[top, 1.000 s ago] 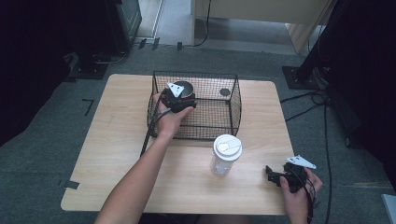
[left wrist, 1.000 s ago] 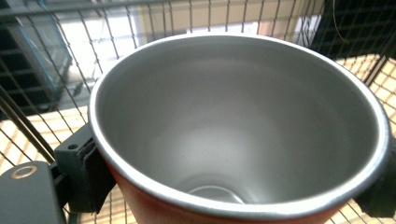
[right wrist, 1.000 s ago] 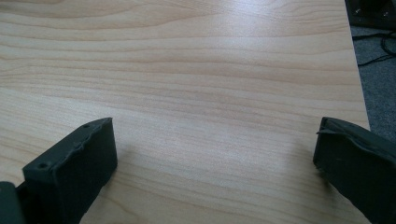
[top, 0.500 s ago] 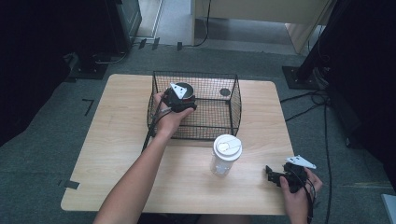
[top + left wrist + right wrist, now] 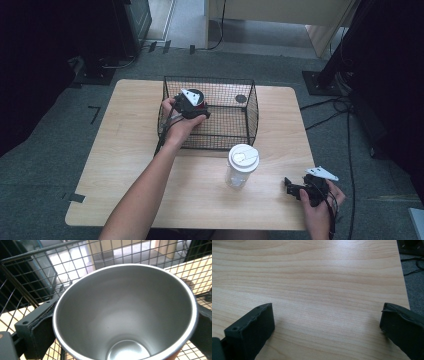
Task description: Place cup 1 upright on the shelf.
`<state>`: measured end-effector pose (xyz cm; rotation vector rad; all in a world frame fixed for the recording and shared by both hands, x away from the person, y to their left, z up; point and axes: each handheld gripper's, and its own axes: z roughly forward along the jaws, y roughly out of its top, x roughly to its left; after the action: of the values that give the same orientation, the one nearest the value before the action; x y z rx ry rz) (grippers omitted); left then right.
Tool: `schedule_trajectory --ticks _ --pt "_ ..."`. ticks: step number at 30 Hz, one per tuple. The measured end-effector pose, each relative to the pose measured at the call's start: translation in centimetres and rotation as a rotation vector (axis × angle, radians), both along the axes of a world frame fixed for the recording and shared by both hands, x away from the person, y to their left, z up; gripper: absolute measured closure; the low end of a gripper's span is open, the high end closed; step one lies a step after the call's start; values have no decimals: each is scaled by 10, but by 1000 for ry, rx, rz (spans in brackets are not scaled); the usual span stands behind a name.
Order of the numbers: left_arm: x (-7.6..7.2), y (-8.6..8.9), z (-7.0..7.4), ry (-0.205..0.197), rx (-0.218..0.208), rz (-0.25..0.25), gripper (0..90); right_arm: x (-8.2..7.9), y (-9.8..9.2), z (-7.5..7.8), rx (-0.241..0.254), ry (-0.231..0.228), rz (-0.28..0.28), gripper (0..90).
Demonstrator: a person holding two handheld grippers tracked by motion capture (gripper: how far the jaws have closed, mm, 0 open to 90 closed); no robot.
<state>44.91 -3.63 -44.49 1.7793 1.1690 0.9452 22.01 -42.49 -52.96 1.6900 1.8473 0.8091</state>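
A metal cup (image 5: 125,315) with a brushed steel inside and a reddish outer wall is clamped between the two black jaws of my left gripper (image 5: 122,322). In the high view the left gripper (image 5: 192,106) holds this cup (image 5: 199,99) inside the left part of a black wire basket (image 5: 250,122). My right gripper (image 5: 291,187) rests near the table's front right corner. Its jaws stand wide apart over bare wood in the right gripper view, where the right gripper (image 5: 328,325) is open with nothing between them.
A clear plastic cup with a white lid (image 5: 242,162) stands upright in front of the basket. A small dark round object (image 5: 241,98) lies in the basket's far right corner. The wooden table (image 5: 125,150) has bare room on its left side.
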Motion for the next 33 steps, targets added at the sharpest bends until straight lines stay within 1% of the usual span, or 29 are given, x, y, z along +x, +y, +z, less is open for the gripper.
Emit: schedule_trajectory --ticks 4,5,6,7,9,10,15,18,19,20,26,30,33 --pt "-1 1 6 -12 1 14 0 0 0 0 0 0 0 0" --pt "-2 2 9 -16 -14 19 0 0 0 0 0 0 0 0" --pt "-2 2 11 -5 -37 19 0 0 0 0 0 0 0 0" --pt "-2 2 14 -4 -63 18 0 0 0 0 0 0 0 0" --pt "-3 2 18 -26 -54 19 0 0 0 0 0 0 0 0" --pt "-4 2 19 -29 -58 16 0 0 0 0 0 0 0 0" --pt "-7 2 26 -23 -115 -6 0 0 0 0 -1 1 0 0" --pt "-11 -1 34 1 -153 -24 0 0 0 0 0 0 0 0" --pt "-12 -2 37 3 -158 -27 0 0 0 0 0 0 0 0" --pt "-13 -2 39 -2 -165 -30 0 0 0 0 0 0 0 0" --pt "-22 -4 52 -24 -177 -58 0 0 0 0 0 0 0 0" --pt "-32 -4 61 -45 -159 -85 0 0 0 0 0 0 0 0" --pt "-42 -2 66 -40 -160 -106 0 0 0 0 0 0 0 0"
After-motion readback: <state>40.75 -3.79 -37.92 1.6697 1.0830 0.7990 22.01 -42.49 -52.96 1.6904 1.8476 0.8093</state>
